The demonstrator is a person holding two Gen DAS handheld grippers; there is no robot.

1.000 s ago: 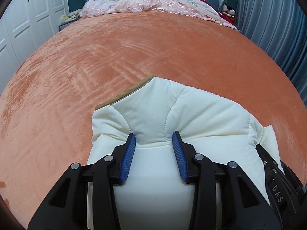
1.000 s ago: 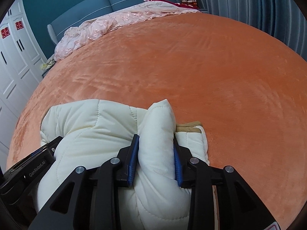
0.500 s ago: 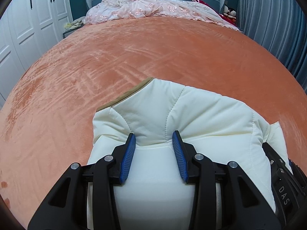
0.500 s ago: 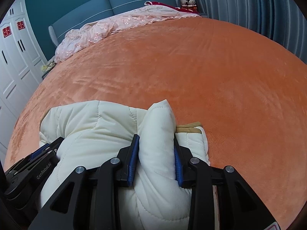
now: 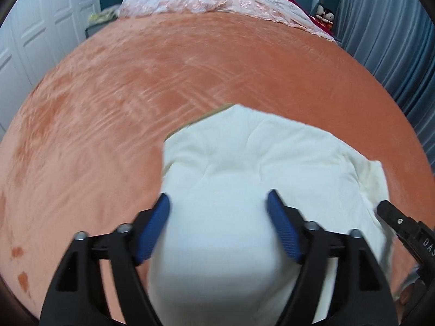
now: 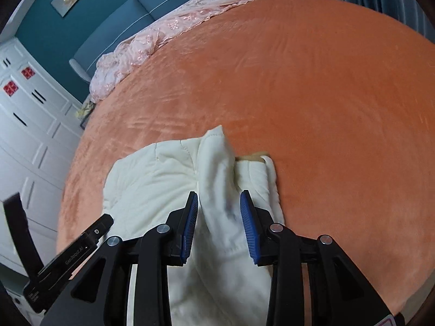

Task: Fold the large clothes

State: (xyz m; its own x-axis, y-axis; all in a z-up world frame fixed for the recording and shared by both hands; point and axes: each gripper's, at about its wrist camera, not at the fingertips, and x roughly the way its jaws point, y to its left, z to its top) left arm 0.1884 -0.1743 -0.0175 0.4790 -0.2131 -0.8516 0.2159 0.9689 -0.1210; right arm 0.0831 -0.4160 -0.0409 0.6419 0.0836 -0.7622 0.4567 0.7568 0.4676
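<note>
The cream padded jacket (image 5: 244,179) lies bunched on the orange bed (image 5: 108,108), its tan-edged end pointing away from both tools; its long axis is unclear. Its near part is cut off below. The left tool (image 5: 218,206), tilted downward, is spreading, fabric between unpressed pads. The right tool (image 6: 218,203), likewise tilted, pinches a raised fold.

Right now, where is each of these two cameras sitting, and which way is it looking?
Left wrist view: rides on the left tool, looking down along its opening jaws over the cream jacket on the orange bedspread; the other tool shows at the right edge.
Right wrist view: rides on the right tool, which pinches a fold of the jacket; the left tool shows at the left.
Shared: jacket, bedspread, pink quilt, headboard.
</note>
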